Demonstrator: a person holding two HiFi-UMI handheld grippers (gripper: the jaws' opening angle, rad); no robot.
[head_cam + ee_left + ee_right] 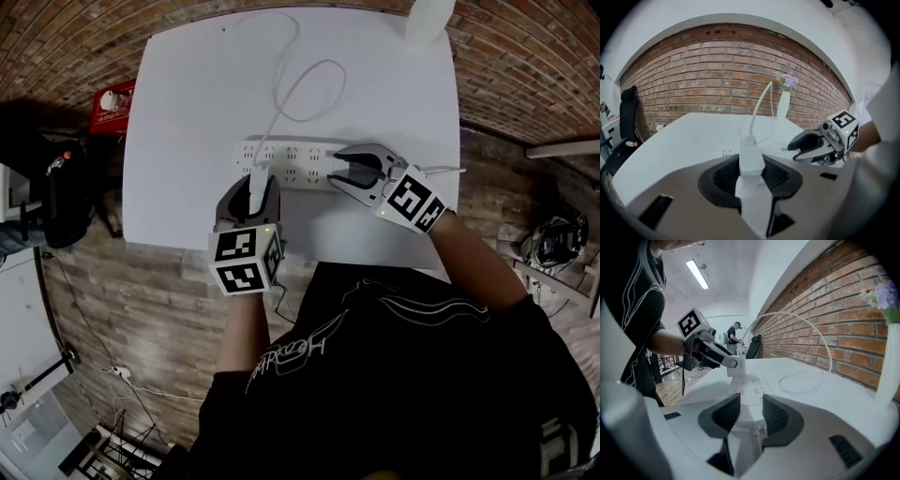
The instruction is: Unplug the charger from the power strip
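The left gripper (pixel 751 172) has its jaws closed on the white charger (pixel 751 157), one ribbed pad on each flank of the block, and the white cable (pixel 759 108) rises out of the charger's top toward the brick wall. The right gripper (pixel 747 411) has its jaws set wide but clamped on the near end of the white power strip (pixel 749 389), whose body runs straight away from them to the charger at its far end. In the head view the strip lies crosswise on the white table (pixel 187 112), long axis left to right, with the left gripper at its left end and the right gripper at its right end, the two well apart. The charger looks seated in an outlet near the strip's left end, standing off its face; I cannot tell whether the prongs have begun to lift. The thing to be freed is thus already between the left jaws. I judge the pull should go along the charger's own axis, square to the strip's face and not along the strip, while the right gripper pins the strip down. Beyond the strip the cable lies in a slack loop across the table, toward a vase (pixel 783 105), and should not hinder the pull
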